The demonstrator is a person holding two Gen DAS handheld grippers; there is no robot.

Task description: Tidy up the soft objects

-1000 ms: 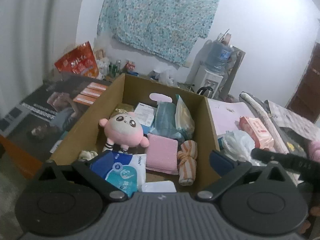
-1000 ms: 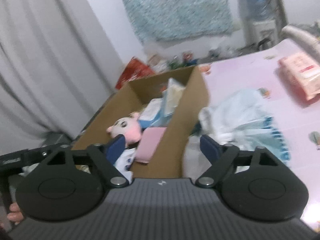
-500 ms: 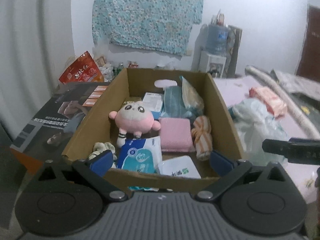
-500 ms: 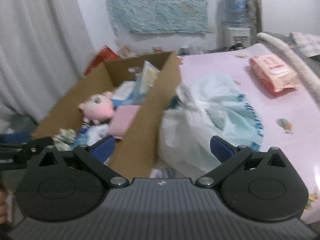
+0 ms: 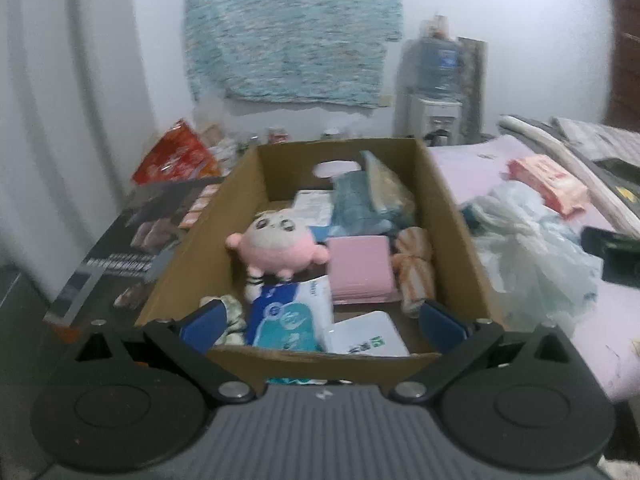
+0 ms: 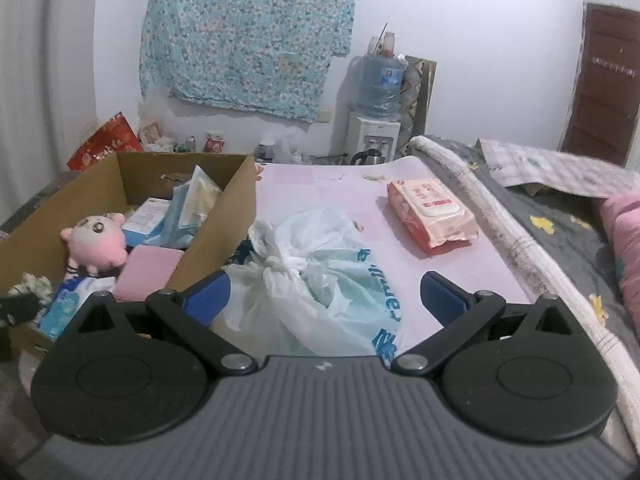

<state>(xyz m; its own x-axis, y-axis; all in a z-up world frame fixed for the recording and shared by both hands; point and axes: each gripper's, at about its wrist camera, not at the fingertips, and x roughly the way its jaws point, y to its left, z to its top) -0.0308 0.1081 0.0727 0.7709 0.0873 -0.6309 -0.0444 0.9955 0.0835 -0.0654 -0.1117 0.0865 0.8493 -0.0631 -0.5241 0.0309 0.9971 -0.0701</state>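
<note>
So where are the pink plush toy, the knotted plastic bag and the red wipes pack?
pink plush toy (image 5: 280, 246): left wrist view, on its pink body below the face.
knotted plastic bag (image 6: 316, 280): right wrist view, on the bag's bulge just below the knot.
red wipes pack (image 6: 432, 214): right wrist view, on its top face.

Room, interior, dim even light. White wall (image 6: 460, 40) at the back, bearing a hung turquoise floral cloth (image 6: 248, 36). Pale grey curtain (image 6: 36, 80) in folds along the left side. Dark brown wooden door (image 6: 604, 80) at far right. White water dispenser (image 6: 374, 136) against the wall, topped by a blue bottle (image 6: 382, 80); a dark kettle (image 6: 366, 156) just beside its base. Pink mat (image 6: 320, 188) covering the work surface. Bed on the right with grey bedding (image 6: 560, 216) and a checked blanket (image 6: 552, 168). Red foil bag (image 6: 106, 148) and small clutter along the wall's foot.
</note>
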